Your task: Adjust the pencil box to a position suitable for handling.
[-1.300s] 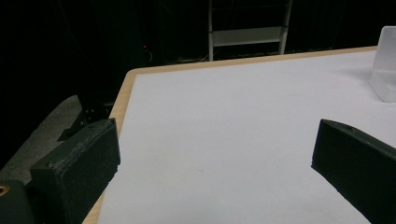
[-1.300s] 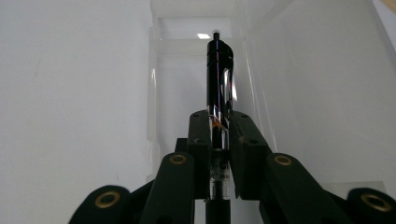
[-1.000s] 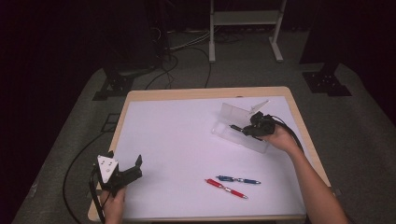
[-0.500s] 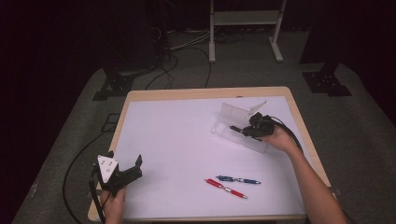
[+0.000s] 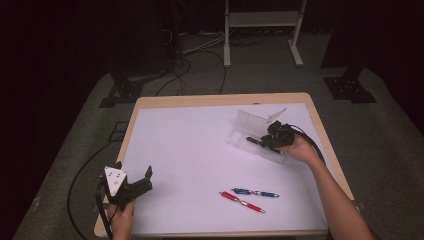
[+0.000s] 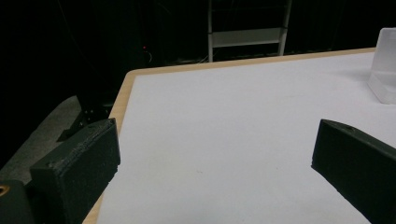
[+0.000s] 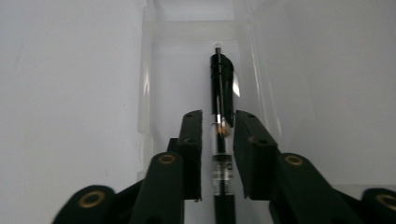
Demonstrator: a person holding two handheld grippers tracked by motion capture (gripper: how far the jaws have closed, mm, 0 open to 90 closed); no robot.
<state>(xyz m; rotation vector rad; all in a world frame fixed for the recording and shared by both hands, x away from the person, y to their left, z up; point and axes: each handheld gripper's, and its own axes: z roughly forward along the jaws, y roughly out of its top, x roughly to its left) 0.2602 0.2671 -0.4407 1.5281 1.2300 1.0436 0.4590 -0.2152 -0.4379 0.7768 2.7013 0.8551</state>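
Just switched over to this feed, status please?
Right gripper straddling black pen over clear case. Left gripper open, idle. Blue pen, red pen loose on table.

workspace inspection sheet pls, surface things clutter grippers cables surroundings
surface: table with white top, wood edge
things: black pen lying in clear case, lid open; blue pen and red pen side by side on the table
clutter: nothing seen
grippers: left gripper open, at the near left corner; right gripper in the case, jaws close around the black pen, contact unclear
cables: one trails from each gripper; more on the floor
surroundings: dark room, white frame behind
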